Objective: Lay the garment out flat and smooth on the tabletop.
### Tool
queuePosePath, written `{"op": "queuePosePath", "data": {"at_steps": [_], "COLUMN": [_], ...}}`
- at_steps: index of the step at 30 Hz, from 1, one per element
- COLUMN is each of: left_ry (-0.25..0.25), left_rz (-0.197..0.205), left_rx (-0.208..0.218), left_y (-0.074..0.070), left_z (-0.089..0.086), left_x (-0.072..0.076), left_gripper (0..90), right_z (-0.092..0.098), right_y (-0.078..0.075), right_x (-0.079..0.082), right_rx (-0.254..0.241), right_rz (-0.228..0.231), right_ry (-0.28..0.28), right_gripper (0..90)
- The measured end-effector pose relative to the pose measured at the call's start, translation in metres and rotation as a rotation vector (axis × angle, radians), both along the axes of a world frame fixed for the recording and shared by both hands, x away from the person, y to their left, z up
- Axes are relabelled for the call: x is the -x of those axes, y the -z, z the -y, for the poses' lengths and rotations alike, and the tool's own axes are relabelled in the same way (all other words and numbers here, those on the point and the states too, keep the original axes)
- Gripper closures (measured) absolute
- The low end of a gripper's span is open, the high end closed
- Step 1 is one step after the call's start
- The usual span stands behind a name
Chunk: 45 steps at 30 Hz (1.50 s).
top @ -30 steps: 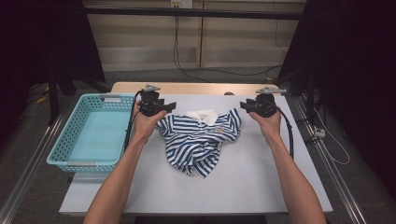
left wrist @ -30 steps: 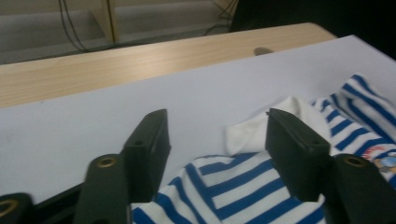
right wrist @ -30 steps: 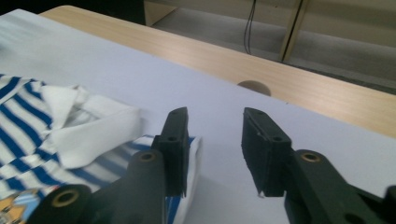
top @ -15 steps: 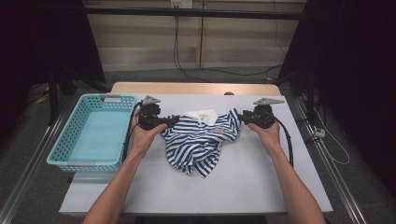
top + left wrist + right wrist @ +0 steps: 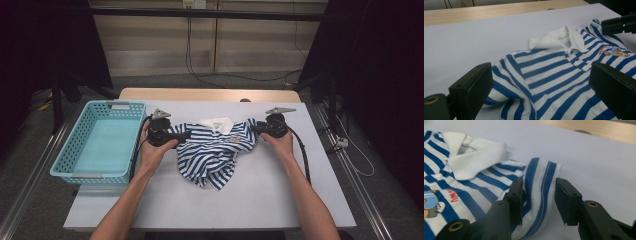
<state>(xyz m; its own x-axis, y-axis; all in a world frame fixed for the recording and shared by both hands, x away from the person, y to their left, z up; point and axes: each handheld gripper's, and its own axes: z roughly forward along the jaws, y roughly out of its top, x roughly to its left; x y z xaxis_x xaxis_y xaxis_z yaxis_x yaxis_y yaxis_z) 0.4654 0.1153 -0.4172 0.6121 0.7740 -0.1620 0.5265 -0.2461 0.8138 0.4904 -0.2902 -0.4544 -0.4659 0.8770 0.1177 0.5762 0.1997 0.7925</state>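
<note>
High view: a striped shirt (image 5: 215, 150) lies at centre frame on the white surface (image 5: 260, 200), right of a blue basket (image 5: 100, 145). Left gripper (image 5: 186, 134), jaws just opened wide, straddles one shoulder without pressing it. Right gripper (image 5: 538, 200) holds the sleeve edge loosely between its part-open jaws.

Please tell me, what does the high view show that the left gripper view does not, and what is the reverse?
The high view alone shows the turquoise basket left of the shirt, both forearms, and the left gripper at the shirt's left shoulder.

The left gripper view alone shows, close up, its own jaws wide apart with striped cloth lying between them, not pressed, and the small bear print on the chest.

Both show the blue-and-white striped polo shirt with its white collar on the white table, and the right gripper at the far sleeve.
</note>
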Motion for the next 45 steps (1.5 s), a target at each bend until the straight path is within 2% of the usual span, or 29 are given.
{"op": "queuePosePath", "data": {"at_steps": [1,2,3,5,6,10,12,13,15,17,18,19,22,23,24,25,26,27,28,29,31,32,33,38,41,42,43,45], "left_ry": [-0.002,-0.008,0.002,-0.005,-0.007,0.002,-0.008,0.023,-0.009,-0.006,-0.011,0.002,-0.011,-0.009,-0.002,-0.006,-0.007,0.001,-0.006,-0.001,-0.010,-0.005,-0.011,-0.017,-0.028,-0.035,-0.032,-0.032], "left_rz": [0.006,0.011,0.016,0.017,0.022,0.014,0.019,0.018,0.009,0.011,0.017,0.015,0.028,0.031,0.031,0.033,0.033,0.034,0.027,0.030,0.036,0.035,0.031,0.028,0.027,0.023,0.029,0.015], "left_rx": [-0.006,0.010,0.001,0.010,0.018,0.000,0.019,-0.033,0.005,-0.003,0.007,0.000,0.016,0.012,0.006,0.013,0.013,0.003,0.019,0.014,0.014,0.006,0.011,0.005,0.010,0.024,0.018,0.022], "left_y": [-0.001,-0.001,-0.002,-0.003,-0.003,-0.002,0.000,-0.001,0.001,0.000,0.000,-0.001,-0.002,-0.003,-0.003,-0.003,-0.002,-0.002,-0.001,-0.001,-0.001,-0.001,-0.002,-0.001,-0.001,-0.001,-0.002,-0.002], "left_z": [-0.001,-0.001,-0.003,-0.002,-0.002,-0.001,0.000,-0.003,0.000,-0.001,-0.001,-0.001,-0.001,-0.001,-0.001,0.000,0.000,0.000,0.002,0.002,0.002,0.001,0.001,-0.004,-0.006,-0.006,-0.006,-0.007], "left_x": [0.001,0.003,0.004,0.006,0.007,0.008,0.008,0.007,0.008,0.009,0.010,0.011,0.011,0.011,0.011,0.011,0.011,0.011,0.011,0.011,0.011,0.011,0.011,0.010,0.010,0.010,0.010,0.011], "left_gripper": [5.7,5.8,5.8,5.8,5.8,6.1,6.1,6.2,6.2,6.1,6.2,6.2,6.5,6.7,6.8,6.8,6.9,7.0,7.0,7.0,7.4,7.9,7.9,7.9,7.9,7.9,7.9,7.9], "right_z": [0.001,0.003,0.005,0.009,0.010,0.008,0.006,0.005,0.002,0.001,0.000,-0.001,-0.002,-0.003,-0.005,-0.007,-0.007,-0.007,-0.005,-0.004,-0.004,-0.004,-0.003,0.006,0.013,0.014,0.015,0.017], "right_y": [-0.003,-0.006,-0.009,-0.011,-0.010,0.003,0.007,0.009,0.011,0.011,0.011,0.011,0.010,0.009,0.009,0.008,0.008,0.008,0.008,0.008,0.009,0.010,0.010,-0.006,-0.015,-0.017,-0.018,-0.020], "right_x": [0.001,0.001,0.001,0.000,-0.001,-0.004,-0.005,-0.006,-0.007,-0.007,-0.007,-0.007,-0.008,-0.008,-0.008,-0.007,-0.008,-0.007,-0.008,-0.007,-0.005,-0.005,-0.005,-0.001,0.002,0.003,0.004,0.005], "right_rx": [-0.008,-0.015,-0.024,-0.021,-0.015,0.017,0.020,0.032,0.051,0.070,0.076,0.081,0.078,0.086,0.098,0.095,0.105,0.095,0.075,0.063,0.072,0.058,0.065,0.067,0.128,0.164,0.181,0.181], "right_rz": [0.012,0.027,0.034,0.038,0.032,-0.017,-0.034,-0.037,-0.052,-0.049,-0.047,-0.049,-0.061,-0.068,-0.064,-0.083,-0.063,-0.074,-0.075,-0.076,-0.047,-0.050,-0.032,0.014,0.034,0.043,0.052,0.046], "right_ry": [0.001,0.004,0.011,0.025,0.030,0.028,0.024,0.026,0.037,0.028,0.023,0.021,0.023,0.027,0.015,0.007,-0.006,-0.007,-0.001,0.006,0.055,0.068,0.068,0.118,0.153,0.158,0.161,0.154], "right_gripper": [60.8,61.6,62.9,64.1,64.8,64.7,64.5,64.4,64.6,63.9,62.9,61.9,62.4,64.3,70.3,73.4,75.3,78.2,86.6,89.3,89.7,89.9,90.0,90.0,90.0,90.0,90.0,90.0]}}
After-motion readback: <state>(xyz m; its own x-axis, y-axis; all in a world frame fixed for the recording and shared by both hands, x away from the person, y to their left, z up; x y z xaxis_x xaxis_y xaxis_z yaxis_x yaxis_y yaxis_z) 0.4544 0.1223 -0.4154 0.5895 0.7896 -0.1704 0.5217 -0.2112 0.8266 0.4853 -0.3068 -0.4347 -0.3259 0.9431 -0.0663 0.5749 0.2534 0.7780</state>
